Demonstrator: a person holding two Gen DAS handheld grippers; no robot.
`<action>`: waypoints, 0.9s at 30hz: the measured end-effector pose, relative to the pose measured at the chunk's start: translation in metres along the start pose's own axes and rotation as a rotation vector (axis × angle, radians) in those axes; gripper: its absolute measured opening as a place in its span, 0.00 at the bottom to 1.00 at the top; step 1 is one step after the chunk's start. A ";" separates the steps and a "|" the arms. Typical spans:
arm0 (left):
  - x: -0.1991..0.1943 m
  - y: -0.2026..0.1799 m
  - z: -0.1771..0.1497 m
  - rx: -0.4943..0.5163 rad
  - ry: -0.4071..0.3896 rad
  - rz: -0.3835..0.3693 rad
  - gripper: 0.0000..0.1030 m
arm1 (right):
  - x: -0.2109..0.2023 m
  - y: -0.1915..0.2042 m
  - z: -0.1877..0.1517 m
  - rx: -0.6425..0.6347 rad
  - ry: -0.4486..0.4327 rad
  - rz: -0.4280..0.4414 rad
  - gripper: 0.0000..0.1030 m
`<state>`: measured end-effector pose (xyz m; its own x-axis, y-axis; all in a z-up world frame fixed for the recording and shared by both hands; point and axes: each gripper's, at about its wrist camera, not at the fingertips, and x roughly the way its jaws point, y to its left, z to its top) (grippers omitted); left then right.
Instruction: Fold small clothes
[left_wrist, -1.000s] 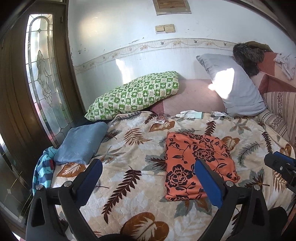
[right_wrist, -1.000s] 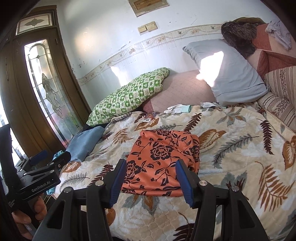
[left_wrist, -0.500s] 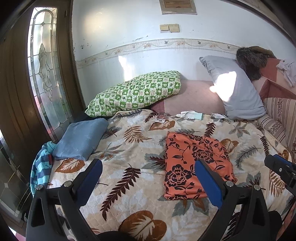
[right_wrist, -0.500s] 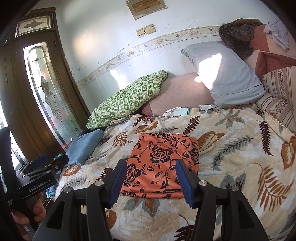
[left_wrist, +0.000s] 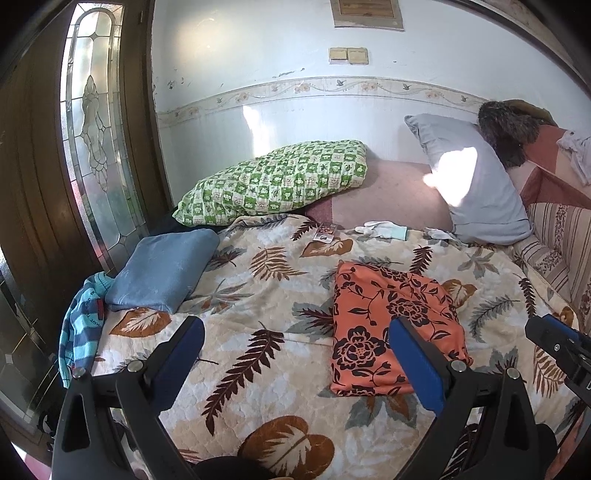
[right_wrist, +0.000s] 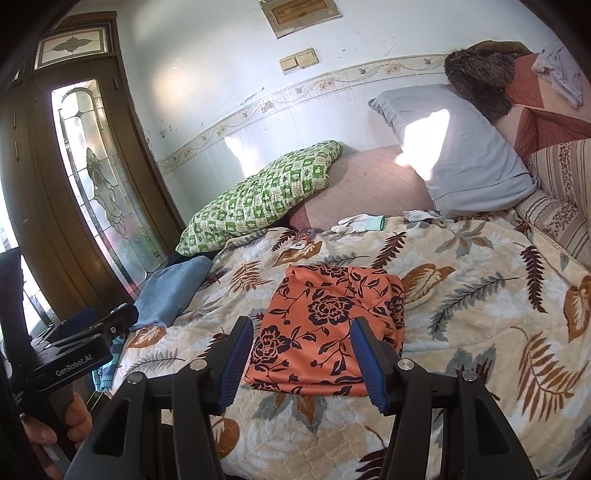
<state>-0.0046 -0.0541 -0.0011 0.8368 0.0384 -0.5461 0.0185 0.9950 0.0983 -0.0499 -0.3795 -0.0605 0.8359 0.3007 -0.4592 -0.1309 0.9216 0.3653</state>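
— Where's the cloth?
— I see the folded orange cloth (right_wrist: 325, 325) flat mid-bed (right_wrist: 480, 295).
— Tongs?
— My left tongs (left_wrist: 295, 354) and right tongs (right_wrist: 301, 350) hover spread, empty.

Daylight fills both views, bright and even. It glows through the leaded glass door (left_wrist: 92, 147) on the left, and a hard sun patch burns out to plain white on the grey pillow (right_wrist: 458, 147). Fisheye bending curves the wall border (left_wrist: 332, 86), with black corners. The bedspread (right_wrist: 480, 302) stays sharp; shadows are soft.
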 end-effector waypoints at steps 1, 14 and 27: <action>0.000 0.001 0.000 -0.003 0.001 0.003 0.97 | 0.001 0.001 -0.001 -0.002 0.003 0.001 0.57; 0.000 0.004 -0.002 -0.019 0.003 0.009 0.97 | 0.007 0.005 -0.004 -0.012 0.020 0.005 0.57; 0.000 0.004 -0.002 -0.022 0.004 0.010 0.97 | 0.009 0.008 -0.006 -0.014 0.026 0.004 0.57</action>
<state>-0.0057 -0.0503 -0.0024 0.8345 0.0485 -0.5489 -0.0017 0.9963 0.0855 -0.0467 -0.3679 -0.0666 0.8210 0.3106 -0.4791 -0.1416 0.9236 0.3562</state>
